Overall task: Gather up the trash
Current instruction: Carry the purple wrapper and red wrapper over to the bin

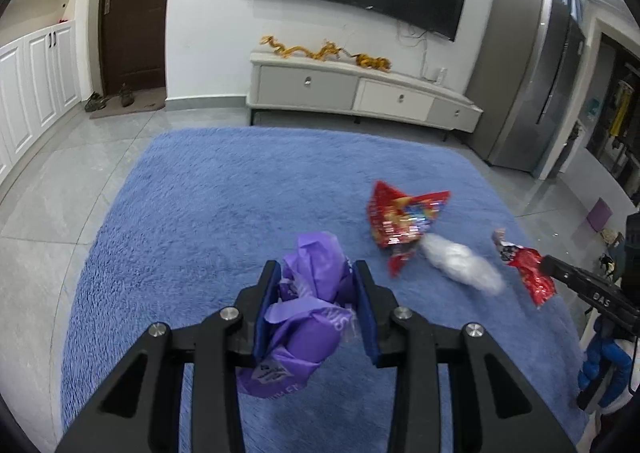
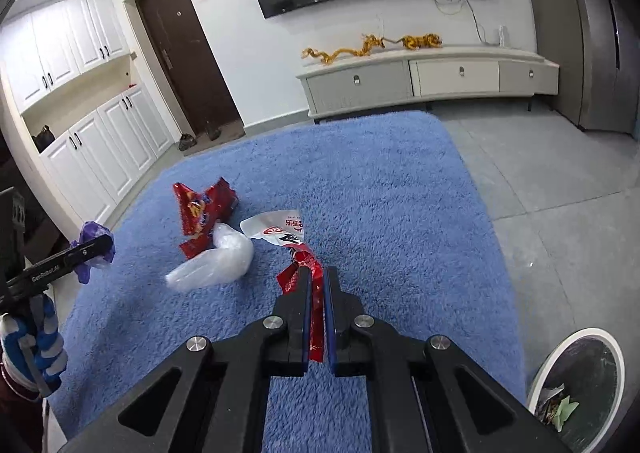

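Low in the centre of the left wrist view, the left gripper (image 1: 316,273) is clamping a crumpled purple bag (image 1: 308,309), its blue pads pressing in on both sides and the plastic bulging out above and below the fingers. To the right of it, a red snack packet (image 1: 400,219) is lying on the blue rug (image 1: 208,205), with a clear plastic bag (image 1: 460,261) touching its lower right edge.

Over in the right wrist view, the right gripper (image 2: 318,273) is clenched tight on a red and white wrapper (image 2: 298,253); the thin red end is pinched between the pads at lower centre, and the white printed end is trailing up and left over the rug. Just left of that, the clear bag and the red packet are sitting together in the middle left of the frame.

At the bottom right corner, a white-rimmed bin (image 2: 580,337) is standing on the grey tiles beside the rug, some scraps already showing inside. At the left edge, a gloved hand (image 2: 40,349) is holding the other tool.
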